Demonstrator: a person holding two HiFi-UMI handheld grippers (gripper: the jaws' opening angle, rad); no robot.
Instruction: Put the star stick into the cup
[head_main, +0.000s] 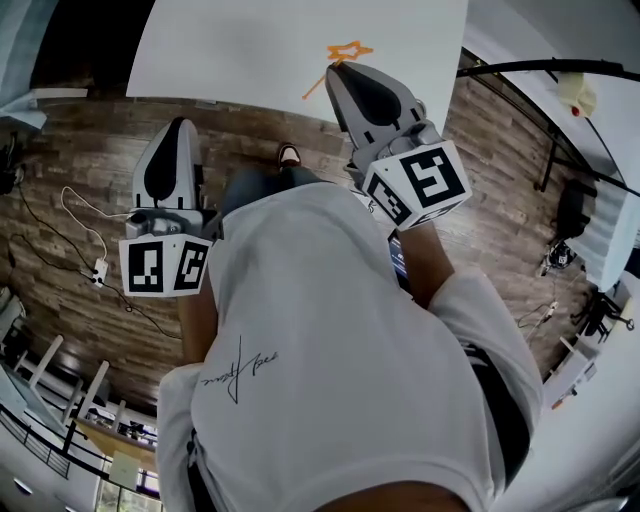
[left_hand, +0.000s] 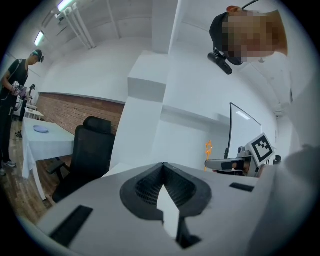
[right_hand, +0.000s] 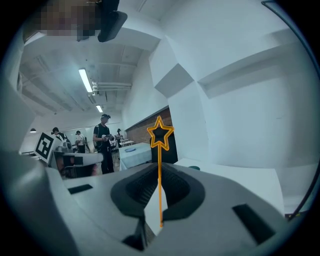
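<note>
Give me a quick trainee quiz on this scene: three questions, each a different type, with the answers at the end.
1. True or false: the left gripper has its jaws wide apart.
2. Multiple choice: the star stick is
A. held by neither gripper
B. clamped between the jaws of the right gripper
C. clamped between the jaws of the left gripper
3. Fill in the blank: the star stick's colour is ____.

Key:
1. False. Its jaws are together, with nothing between them.
2. B
3. orange
</note>
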